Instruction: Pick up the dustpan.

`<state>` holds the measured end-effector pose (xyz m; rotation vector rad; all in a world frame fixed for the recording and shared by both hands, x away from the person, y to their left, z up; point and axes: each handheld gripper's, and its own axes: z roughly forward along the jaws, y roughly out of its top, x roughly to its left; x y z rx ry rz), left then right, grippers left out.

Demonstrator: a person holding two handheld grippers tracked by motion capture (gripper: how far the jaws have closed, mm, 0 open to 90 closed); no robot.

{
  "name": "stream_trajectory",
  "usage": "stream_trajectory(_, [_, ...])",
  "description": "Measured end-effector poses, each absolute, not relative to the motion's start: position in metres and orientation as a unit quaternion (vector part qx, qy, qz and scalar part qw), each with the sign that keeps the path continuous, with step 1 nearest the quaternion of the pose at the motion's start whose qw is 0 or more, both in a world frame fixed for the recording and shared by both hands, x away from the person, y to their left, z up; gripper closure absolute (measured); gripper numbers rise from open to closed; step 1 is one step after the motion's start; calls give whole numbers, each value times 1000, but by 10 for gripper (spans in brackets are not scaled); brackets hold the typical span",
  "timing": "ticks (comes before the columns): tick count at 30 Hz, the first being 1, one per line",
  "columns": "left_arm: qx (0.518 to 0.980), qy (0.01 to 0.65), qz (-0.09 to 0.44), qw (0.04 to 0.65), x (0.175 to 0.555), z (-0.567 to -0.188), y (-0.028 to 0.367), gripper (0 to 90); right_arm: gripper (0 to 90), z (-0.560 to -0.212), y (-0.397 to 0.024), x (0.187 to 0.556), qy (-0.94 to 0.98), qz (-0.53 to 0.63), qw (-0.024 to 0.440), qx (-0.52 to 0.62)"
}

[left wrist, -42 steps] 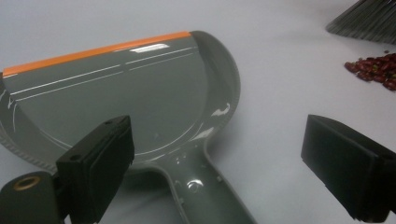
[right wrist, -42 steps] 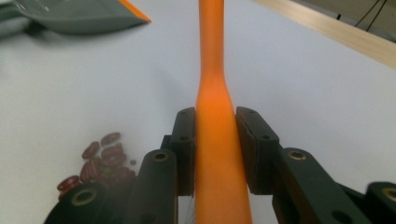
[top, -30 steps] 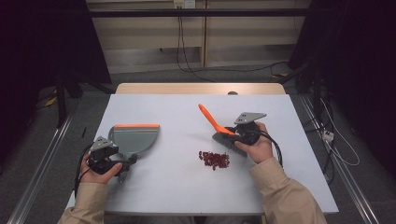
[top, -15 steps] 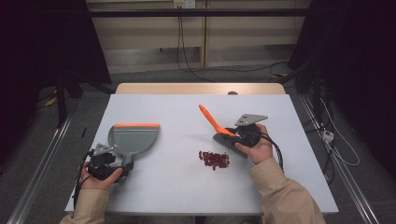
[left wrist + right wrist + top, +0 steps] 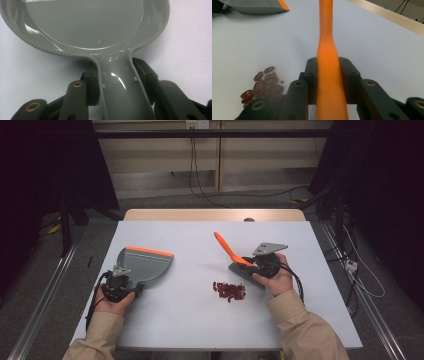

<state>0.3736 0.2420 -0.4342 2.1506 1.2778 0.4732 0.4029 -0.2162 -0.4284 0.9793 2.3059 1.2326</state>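
Observation:
A grey dustpan (image 5: 145,265) with an orange front lip lies on the white table (image 5: 190,320) at the left. My left gripper (image 5: 120,279) sits at its near end. In the left gripper view, the jaws of the left gripper (image 5: 119,85) have just been closing, and both pads now press the dustpan handle (image 5: 120,100). My right gripper (image 5: 252,265) is shut on the orange handle of a hand brush (image 5: 231,251), whose grey head rests on the table. The handle (image 5: 327,50) runs straight out between the jaws of the right gripper (image 5: 328,77). A small pile of red beans (image 5: 229,291) lies just left of that hand.
The beans (image 5: 265,82) lie close by the right gripper's left jaw, and the dustpan (image 5: 254,7) is far off at the upper left. A wooden strip (image 5: 215,215) edges the table's far side. Cables trail on the floor beyond and to the right.
The left gripper's jaws have closed onto the dustpan handle. The dustpan, the brush, the beans and the right hand have not moved.

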Motion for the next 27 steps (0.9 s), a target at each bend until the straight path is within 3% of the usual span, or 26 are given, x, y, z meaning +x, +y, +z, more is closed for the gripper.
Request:
stream_trajectory(11, [837, 392, 129, 359, 363, -416, 234, 607, 711, -428, -218, 403, 806, 441, 179, 351])
stream_trajectory(27, [899, 266, 45, 346, 345, -428, 205, 607, 711, -429, -222, 403, 796, 446, 187, 363])
